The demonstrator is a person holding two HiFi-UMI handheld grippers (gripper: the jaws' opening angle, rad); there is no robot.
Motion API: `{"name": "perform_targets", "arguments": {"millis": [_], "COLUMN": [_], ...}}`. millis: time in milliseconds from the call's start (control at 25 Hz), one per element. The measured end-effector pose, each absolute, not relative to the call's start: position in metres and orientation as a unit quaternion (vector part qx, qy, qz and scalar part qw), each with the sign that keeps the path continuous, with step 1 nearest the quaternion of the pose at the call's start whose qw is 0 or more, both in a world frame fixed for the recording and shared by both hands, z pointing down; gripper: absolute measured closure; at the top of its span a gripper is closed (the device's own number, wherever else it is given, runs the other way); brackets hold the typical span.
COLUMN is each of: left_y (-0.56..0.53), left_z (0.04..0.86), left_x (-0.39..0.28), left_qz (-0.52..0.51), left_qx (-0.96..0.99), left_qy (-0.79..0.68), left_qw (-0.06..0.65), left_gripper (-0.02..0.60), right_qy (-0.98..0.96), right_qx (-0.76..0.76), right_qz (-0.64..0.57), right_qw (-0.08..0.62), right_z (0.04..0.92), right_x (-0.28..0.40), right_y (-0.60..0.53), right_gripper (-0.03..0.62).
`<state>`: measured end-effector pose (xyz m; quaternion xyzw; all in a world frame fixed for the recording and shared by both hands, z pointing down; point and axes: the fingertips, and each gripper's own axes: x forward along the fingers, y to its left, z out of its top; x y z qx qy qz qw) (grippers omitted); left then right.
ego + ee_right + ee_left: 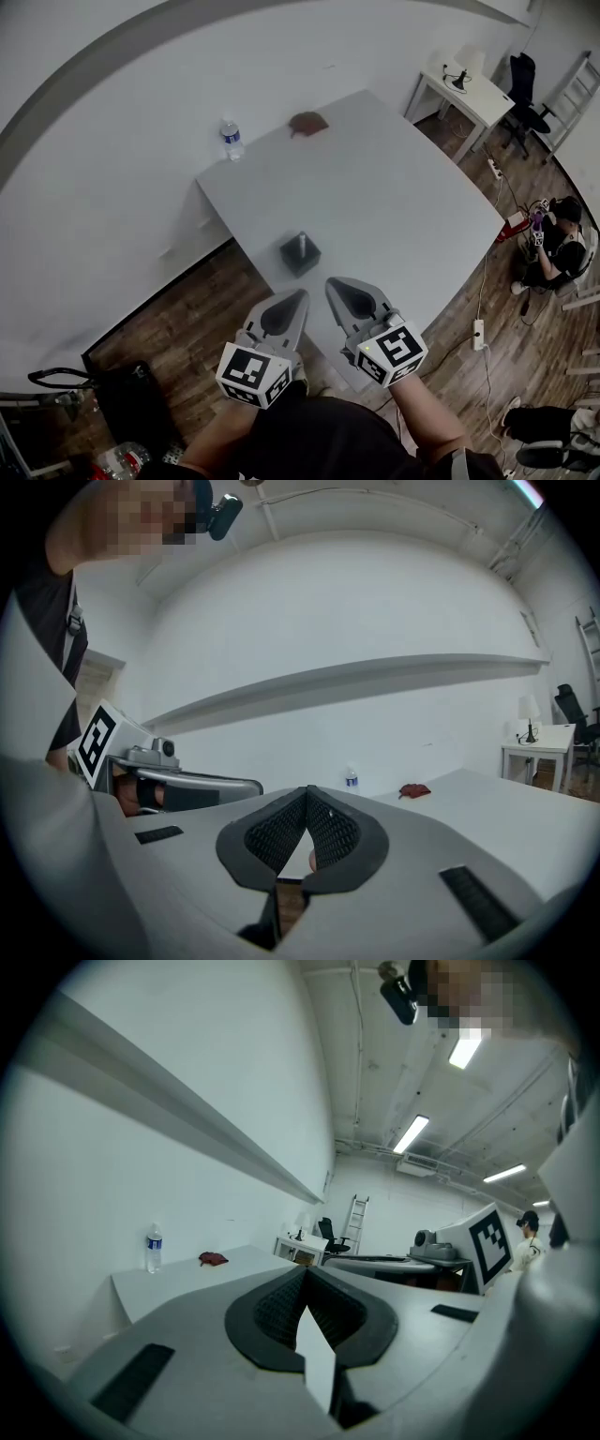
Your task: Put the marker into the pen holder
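Left tool (298, 298) and right tool (334, 285): jaws together, empty. The pen holder (300, 255) sits near the counter (394, 187) edge; a bump could tip it.

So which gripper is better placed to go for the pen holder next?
Left, marginally. Both are shut and empty near the table edge, but the left gripper points straight at the pen holder, while the right gripper sits slightly to its side.

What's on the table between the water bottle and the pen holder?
Nothing. In the head view, the table is bare between the bottle and the pen holder; the cloth lies off to the side.
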<state>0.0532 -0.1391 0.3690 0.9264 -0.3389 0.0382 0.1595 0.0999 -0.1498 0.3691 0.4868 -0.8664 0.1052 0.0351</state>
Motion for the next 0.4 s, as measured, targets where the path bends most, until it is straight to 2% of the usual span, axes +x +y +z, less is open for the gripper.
{"name": "perform_targets", "arguments": {"millis": [400], "left_y": [-0.120], "left_z": [0.353], "left_x": [0.056], "left_qz": [0.036], "left_qx": [0.927], "left_qy": [-0.345], "left_qw": [0.146], "left_gripper": [0.575], "right_qy": [-0.870], "right_qx": [0.482], "right_qz": [0.099], "right_qw": [0.030], "right_z": [0.358], "right_x": [0.101], "right_y": [-0.130], "right_gripper": [0.579]}}
